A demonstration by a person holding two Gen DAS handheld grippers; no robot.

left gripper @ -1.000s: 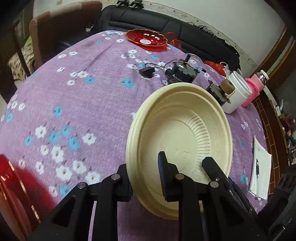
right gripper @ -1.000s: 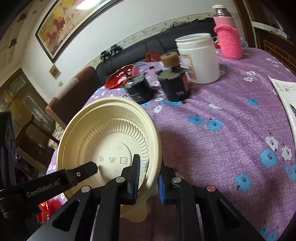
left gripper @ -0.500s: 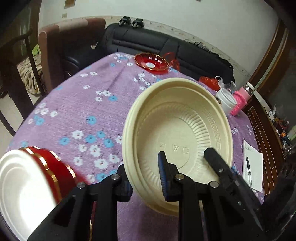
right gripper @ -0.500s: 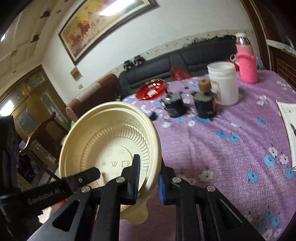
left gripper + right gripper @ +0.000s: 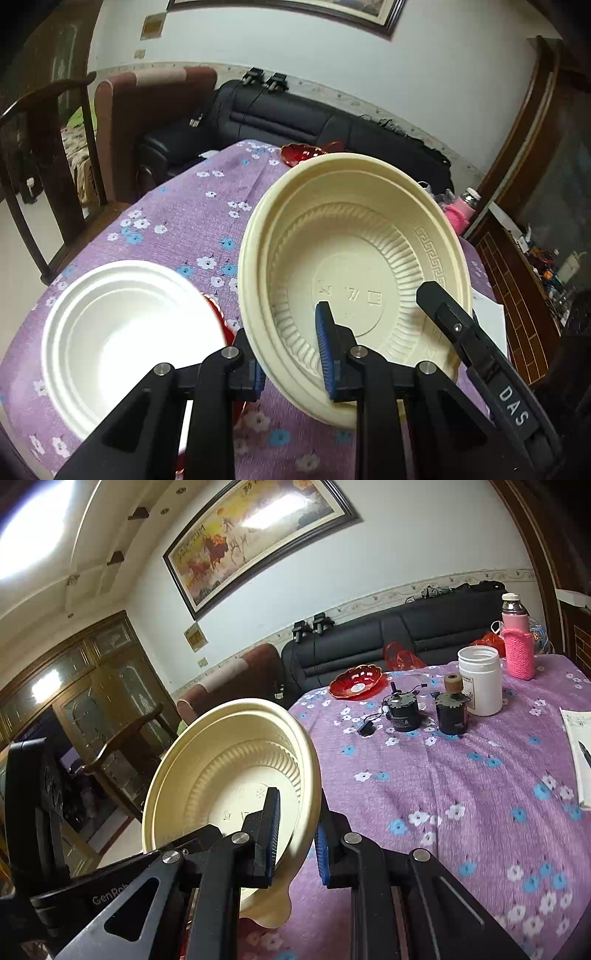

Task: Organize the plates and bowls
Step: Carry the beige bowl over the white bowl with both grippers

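A cream plastic bowl [image 5: 354, 258] is held tilted above the purple flowered tablecloth [image 5: 177, 221]. My left gripper [image 5: 291, 369] is shut on its near rim, one pad inside and one outside. My right gripper [image 5: 295, 842] is shut on the same cream bowl [image 5: 229, 771] at another part of the rim; its finger marked DAS shows inside the bowl in the left wrist view. Below and to the left, a white bowl [image 5: 122, 343] sits on a red bowl [image 5: 218, 314] near the table's edge. A red scalloped dish [image 5: 356, 681] lies at the far side.
Two black motors [image 5: 402, 710], a white jar [image 5: 480, 679] and a pink-sleeved bottle [image 5: 517, 646] stand at the far right. A sheet of paper [image 5: 580, 753] lies at the right edge. Wooden chairs [image 5: 55, 177] and a black sofa [image 5: 314, 118] surround the table.
Both grippers have lifted the cream bowl and carried it back toward the near left of the table. The white bowl on the red one has come fully into the left wrist view.
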